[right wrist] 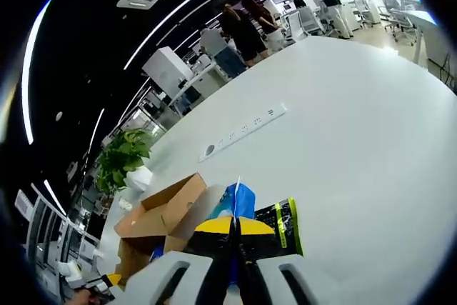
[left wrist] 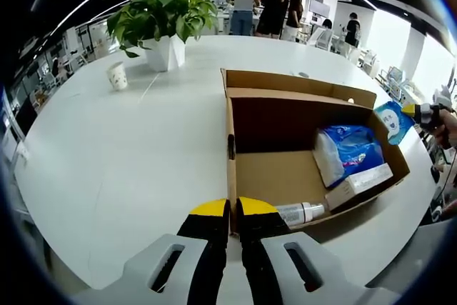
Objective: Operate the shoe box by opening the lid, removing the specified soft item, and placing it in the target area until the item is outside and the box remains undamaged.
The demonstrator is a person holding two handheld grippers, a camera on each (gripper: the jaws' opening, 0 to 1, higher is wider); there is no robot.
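Removal looks done: right gripper is clenched on the blue pouch, clear of the box whose near wall the left gripper pinches, so next comes lowering it onto bare worktop ahead

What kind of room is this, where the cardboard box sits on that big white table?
Probably an open-plan office or lab: a large white table with a potted plant, a built-in power strip, desks and people standing behind, and strip lights overhead.
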